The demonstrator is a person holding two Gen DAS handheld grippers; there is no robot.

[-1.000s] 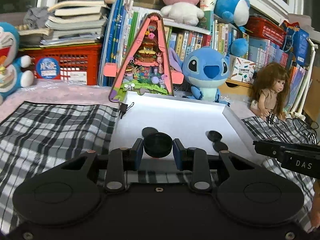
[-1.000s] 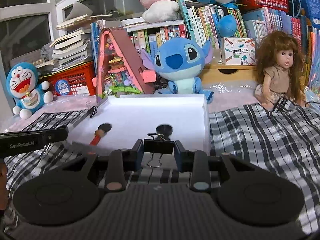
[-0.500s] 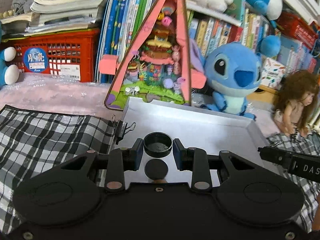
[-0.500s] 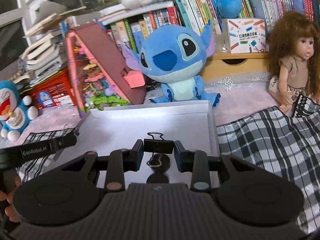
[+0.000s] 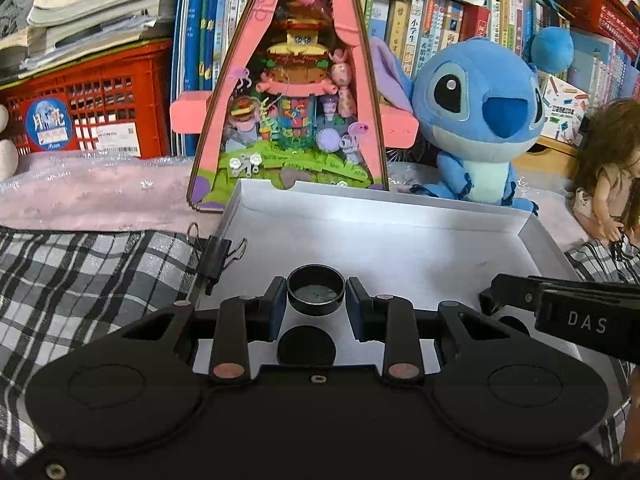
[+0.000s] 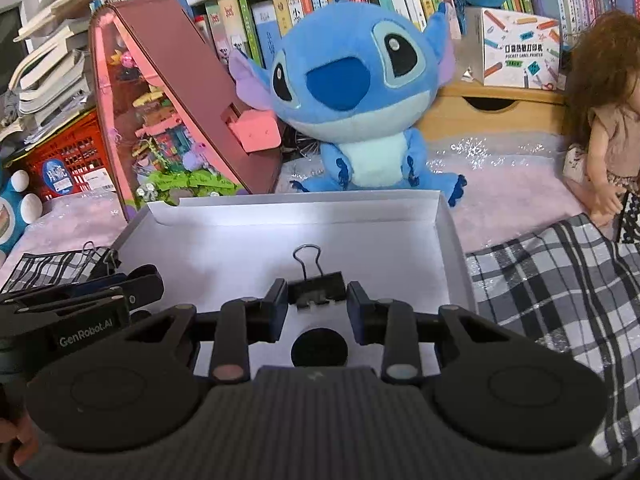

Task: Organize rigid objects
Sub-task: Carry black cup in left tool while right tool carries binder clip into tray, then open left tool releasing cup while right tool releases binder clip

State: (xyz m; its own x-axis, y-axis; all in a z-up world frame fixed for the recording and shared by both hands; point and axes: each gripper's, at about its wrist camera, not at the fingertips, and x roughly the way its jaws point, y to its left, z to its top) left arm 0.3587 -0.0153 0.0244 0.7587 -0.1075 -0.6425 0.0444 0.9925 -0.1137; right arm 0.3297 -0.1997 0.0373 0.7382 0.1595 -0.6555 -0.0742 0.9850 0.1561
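The left claw (image 5: 316, 308) clenches a black round cap (image 5: 316, 295) between its pads above the white tray (image 5: 400, 248). The right claw (image 6: 317, 309) grips a black binder clip (image 6: 317, 290) over the same tray, its jaws having just tightened slightly.

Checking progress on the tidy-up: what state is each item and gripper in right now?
left gripper: shut on the black cap.
black cap: held open side up, above the white box.
right gripper: shut on the binder clip.
binder clip: held over the box, wire handle pointing away.
white box: open, black discs inside.
second binder clip: clamped on the box's left wall.
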